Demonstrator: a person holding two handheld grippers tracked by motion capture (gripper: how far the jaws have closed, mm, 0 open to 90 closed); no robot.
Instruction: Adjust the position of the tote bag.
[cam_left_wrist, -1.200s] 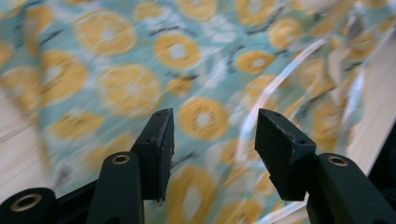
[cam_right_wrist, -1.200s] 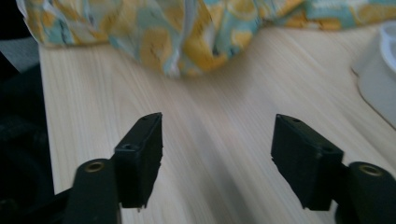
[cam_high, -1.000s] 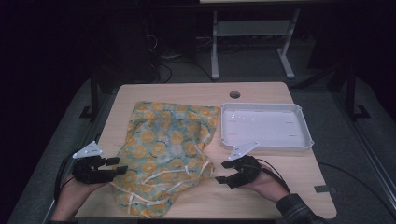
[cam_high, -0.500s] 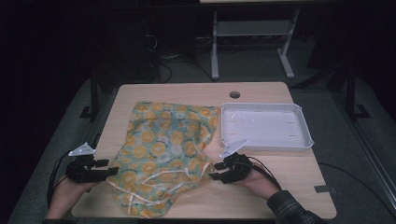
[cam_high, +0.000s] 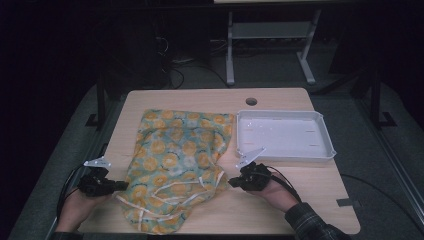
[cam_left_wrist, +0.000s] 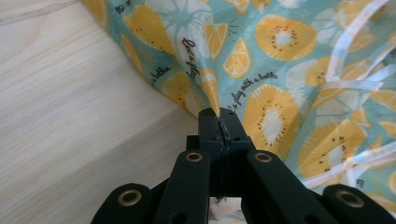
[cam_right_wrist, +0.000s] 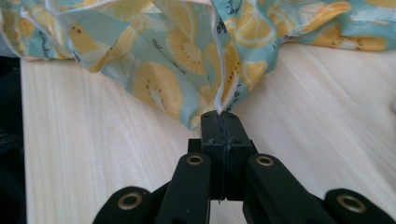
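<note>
Both tools closed on the lengthwise cloth (cam_high: 177, 167).

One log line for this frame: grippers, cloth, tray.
left gripper: shut on cloth | right gripper: shut on cloth | tray: empty

Wood table (cam_high: 310, 200) w/ fruit-print cloth (cam_high: 180, 155) & white tray (cam_high: 327, 150).

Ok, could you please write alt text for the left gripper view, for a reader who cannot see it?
The left gripper, its two black jaws shut, pinches a fold at the edge of a teal cloth printed with yellow citrus slices and white ties. Pale wooden table lies bare beside the cloth.
</note>
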